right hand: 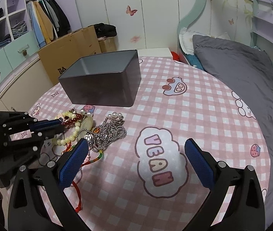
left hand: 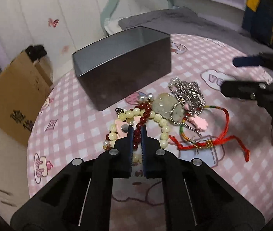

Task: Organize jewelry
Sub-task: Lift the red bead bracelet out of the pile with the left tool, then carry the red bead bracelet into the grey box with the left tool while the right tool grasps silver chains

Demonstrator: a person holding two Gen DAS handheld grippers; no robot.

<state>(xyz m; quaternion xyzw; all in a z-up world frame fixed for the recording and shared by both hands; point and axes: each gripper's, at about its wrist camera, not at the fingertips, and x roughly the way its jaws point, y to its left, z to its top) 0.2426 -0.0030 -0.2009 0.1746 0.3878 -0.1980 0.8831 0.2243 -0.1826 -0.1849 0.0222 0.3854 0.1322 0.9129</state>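
- The dark red bead bracelet (left hand: 139,123) lies in the jewelry pile on the pink checked tablecloth (left hand: 74,119), near the camera and just in front of the grey tin box (left hand: 123,65), which sits farther back with its top open.
- The left gripper (left hand: 136,130) has its jaws nearly closed, with the red beads between the tips; it looks clenched on that bracelet (whether the grip is firm I cannot tell).
- Tangled against it are a cream bead bracelet (left hand: 162,122), a pale jade-like pendant (left hand: 165,104) and, to the right, a heap of silver chain (left hand: 188,92) with a red braided cord (left hand: 227,119) trailing out.
- The right gripper (right hand: 136,154) hangs spread wide and released over the cloth right of the pile, holding nothing; its left finger sits just beside the chain.
- Risk, as I judge it: lifting now may drag the cream beads or the cord along, since the strands overlap, and spill them short of the box.
- Round beads can also roll out of a narrow pinch, dropping the bracelet off the table's near edge.
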